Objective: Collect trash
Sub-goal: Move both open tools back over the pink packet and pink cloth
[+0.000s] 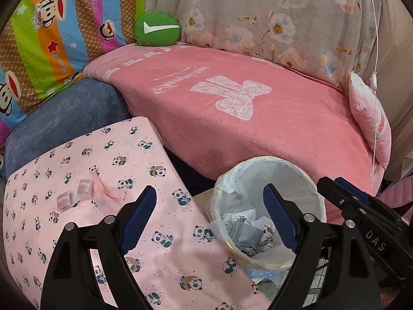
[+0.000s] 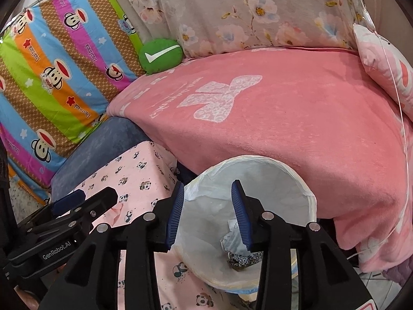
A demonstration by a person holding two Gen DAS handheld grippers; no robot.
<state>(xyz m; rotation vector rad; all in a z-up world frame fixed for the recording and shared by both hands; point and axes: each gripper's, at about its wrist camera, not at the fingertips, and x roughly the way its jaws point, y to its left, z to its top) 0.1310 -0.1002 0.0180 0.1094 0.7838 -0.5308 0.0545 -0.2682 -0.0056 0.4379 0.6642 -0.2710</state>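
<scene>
A round bin point(image 1: 271, 159) with a white liner stands on the floor beside the bed, holding crumpled paper and a leopard-print scrap point(image 1: 254, 248). My left gripper point(image 1: 209, 188) is open and empty, hovering between the bin's left rim and a panda-print cloth point(image 1: 144, 165). Small pink wrappers point(image 1: 74, 193) lie on that cloth, left of the left fingertip. My right gripper point(image 2: 208, 184) hangs over the bin point(image 2: 284, 178), jaws apart with nothing between them; the trash point(image 2: 242, 255) lies below. Each gripper shows side-on in the other's view: right gripper point(image 1: 335, 184), left gripper point(image 2: 98, 196).
A pink towel point(image 1: 245, 118) covers the bed behind the bin. A blue cushion point(image 1: 67, 118), a green cushion point(image 1: 157, 29), a striped monkey-print blanket point(image 1: 51, 38), a floral sheet point(image 1: 271, 20) and a small pink pillow point(image 1: 369, 118) surround it. A thin white cord point(image 1: 374, 51) hangs at right.
</scene>
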